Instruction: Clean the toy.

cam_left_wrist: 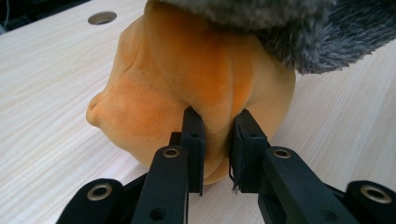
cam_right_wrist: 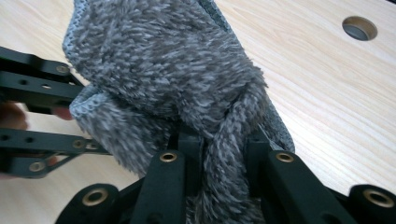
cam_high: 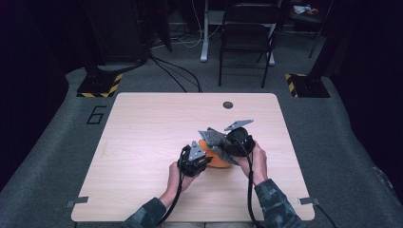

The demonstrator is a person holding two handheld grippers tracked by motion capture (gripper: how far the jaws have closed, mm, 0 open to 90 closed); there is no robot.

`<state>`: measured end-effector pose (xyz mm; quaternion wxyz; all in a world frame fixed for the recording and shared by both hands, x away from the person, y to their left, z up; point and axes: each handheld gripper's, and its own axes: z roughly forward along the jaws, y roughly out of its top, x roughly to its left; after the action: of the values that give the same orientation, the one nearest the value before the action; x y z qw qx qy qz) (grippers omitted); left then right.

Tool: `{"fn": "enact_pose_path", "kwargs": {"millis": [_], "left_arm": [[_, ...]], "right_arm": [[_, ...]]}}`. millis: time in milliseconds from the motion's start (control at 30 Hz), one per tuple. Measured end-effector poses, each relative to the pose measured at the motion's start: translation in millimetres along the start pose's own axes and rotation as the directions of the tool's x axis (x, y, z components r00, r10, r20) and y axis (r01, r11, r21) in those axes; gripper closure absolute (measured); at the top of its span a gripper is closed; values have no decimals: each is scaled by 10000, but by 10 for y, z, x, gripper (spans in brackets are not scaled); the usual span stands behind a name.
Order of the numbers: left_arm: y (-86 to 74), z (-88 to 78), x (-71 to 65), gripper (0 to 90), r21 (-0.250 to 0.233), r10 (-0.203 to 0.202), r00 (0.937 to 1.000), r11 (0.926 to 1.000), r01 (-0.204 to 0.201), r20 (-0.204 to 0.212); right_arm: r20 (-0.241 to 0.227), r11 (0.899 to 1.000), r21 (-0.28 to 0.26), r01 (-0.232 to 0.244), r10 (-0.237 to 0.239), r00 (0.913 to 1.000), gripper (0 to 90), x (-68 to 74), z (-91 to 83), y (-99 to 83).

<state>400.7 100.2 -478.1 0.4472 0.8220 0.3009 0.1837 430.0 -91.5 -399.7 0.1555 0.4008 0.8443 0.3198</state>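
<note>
A soft orange plush cloth (cam_left_wrist: 187,93) is seen lying bunched on the light wooden worktop (cam_high: 142,137), near its middle, with a shaggy grey fleece cloth (cam_right_wrist: 177,79) draped over and touching its top. The left hand-held gripper (cam_left_wrist: 217,144) is closed on a fold of the orange cloth, whose fabric is pinched between the two black pads. The right hand-held gripper (cam_right_wrist: 224,154) is clamped tight on a twisted tuft of the grey cloth, which is held slightly above the worktop. In the high view, both cloths are found between the two hand-held grippers, just ahead of the person's hands.
</note>
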Motion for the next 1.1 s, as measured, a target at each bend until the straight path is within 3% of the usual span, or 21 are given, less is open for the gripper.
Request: {"fn": "enact_pose_path", "kwargs": {"millis": [133, 233, 400, 700, 800, 900, 1100], "left_arm": [[-17, 20, 28, 768, -12, 17, 10000, 10000, -17, -5], [-26, 22, 56, 767, 43, -2, 10000, 10000, 2, 50], [-34, 33, 64, 765, -11, -54, 9999, 10000, 54, 123], [-44, 36, 81, 762, -70, -134, 9996, 9999, 136, 250], [-46, 33, 94, 760, -60, -140, 9994, 9999, 142, 324], [-49, 36, 108, 760, -138, -181, 9995, 9997, 185, 263], [-53, 28, 135, 758, -93, -303, 9989, 9995, 307, 361]], "right_arm": [[-19, 9992, 277, -302, 303, 9995, 754, -93, 42, -57], [272, 9978, 506, -432, 418, 9988, 754, -190, 66, -113], [425, 9903, 839, -1105, 1072, 9933, 754, -398, 161, -267], [404, 9540, 1625, -2519, 2486, 9678, 754, -699, 418, -535], [432, 9491, 1859, -2541, 2505, 9672, 754, -746, 513, -617], [401, 9391, 2055, -2753, 2730, 9612, 754, -783, 597, -686], [660, 9447, 2035, -2571, 2487, 9663, 754, -806, 498, -638]]}}
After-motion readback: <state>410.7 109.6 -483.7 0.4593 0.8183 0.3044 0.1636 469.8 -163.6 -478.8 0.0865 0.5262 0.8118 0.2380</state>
